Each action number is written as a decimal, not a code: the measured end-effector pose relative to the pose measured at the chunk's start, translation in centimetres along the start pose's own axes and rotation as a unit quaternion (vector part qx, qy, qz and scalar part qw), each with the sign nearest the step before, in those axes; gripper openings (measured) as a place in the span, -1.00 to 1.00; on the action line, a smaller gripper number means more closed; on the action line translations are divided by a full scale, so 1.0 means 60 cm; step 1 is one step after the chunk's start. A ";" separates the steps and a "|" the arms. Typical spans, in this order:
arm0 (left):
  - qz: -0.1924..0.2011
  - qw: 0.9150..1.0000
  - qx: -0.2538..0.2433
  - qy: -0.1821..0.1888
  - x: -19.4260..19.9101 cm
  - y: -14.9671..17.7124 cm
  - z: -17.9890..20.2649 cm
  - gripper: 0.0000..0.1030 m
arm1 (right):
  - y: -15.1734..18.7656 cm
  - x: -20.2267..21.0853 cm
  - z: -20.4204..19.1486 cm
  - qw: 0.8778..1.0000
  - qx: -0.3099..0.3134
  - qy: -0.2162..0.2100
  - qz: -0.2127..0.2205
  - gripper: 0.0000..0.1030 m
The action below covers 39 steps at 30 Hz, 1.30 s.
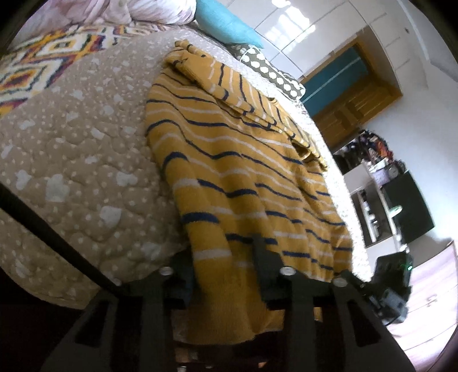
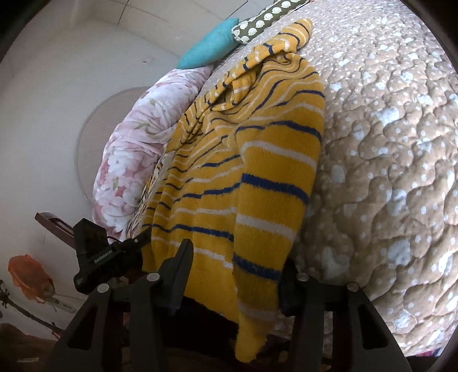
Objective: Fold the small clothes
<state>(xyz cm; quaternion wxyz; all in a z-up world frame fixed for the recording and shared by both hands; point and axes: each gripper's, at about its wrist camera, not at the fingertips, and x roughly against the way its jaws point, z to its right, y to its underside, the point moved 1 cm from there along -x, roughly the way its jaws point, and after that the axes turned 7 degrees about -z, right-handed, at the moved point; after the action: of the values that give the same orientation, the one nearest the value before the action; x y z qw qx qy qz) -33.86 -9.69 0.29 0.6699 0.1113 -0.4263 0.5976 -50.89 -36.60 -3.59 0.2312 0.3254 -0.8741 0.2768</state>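
Observation:
A mustard-yellow sweater (image 1: 229, 148) with navy and white stripes lies lengthwise on the beige quilted bed (image 1: 71, 171), its hem hanging over the near edge. My left gripper (image 1: 223, 266) is at that hem, and bunched cloth fills the gap between its fingers. In the right wrist view the same sweater (image 2: 252, 160) has a sleeve folded over its front. My right gripper (image 2: 234, 271) holds the hem and sleeve end, with a finger against each side of the cloth. The collar end is rumpled at the far end. The hem's underside is hidden.
A teal pillow (image 1: 223, 23) and a dotted cushion (image 1: 272, 71) lie at the head of the bed. A floral duvet (image 2: 128, 148) and a patterned blanket (image 1: 34, 65) sit beside the sweater. Shelves (image 1: 386, 186) stand by the wall. Bare quilt (image 2: 386, 143) spreads to one side.

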 end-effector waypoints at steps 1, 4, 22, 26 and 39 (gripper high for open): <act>-0.003 1.000 0.000 -0.003 -0.001 -0.003 0.002 -0.34 | 0.000 0.001 0.000 1.000 0.001 0.004 0.000 -0.01; -0.008 0.998 -0.013 -0.064 0.004 -0.011 0.011 -0.81 | -0.002 -0.002 -0.006 0.999 0.007 0.038 -0.003 -0.30; 0.043 0.992 -0.038 -0.116 0.111 0.027 0.028 -0.85 | 0.051 0.057 -0.047 0.995 0.064 0.051 -0.053 -0.83; 0.065 0.991 -0.036 -0.109 0.119 -0.019 0.033 -0.85 | 0.009 0.063 -0.064 0.996 0.075 0.045 -0.035 -0.83; 0.107 0.984 -0.022 -0.139 0.005 -0.374 0.086 -0.85 | -0.323 0.053 -0.146 0.987 0.087 0.083 0.102 -0.83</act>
<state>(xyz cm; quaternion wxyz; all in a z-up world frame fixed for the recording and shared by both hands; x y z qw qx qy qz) -16.02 -18.76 11.75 0.5389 0.1326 -0.5373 0.6350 -37.59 -44.78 11.22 0.2440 0.2291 -0.8531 0.4001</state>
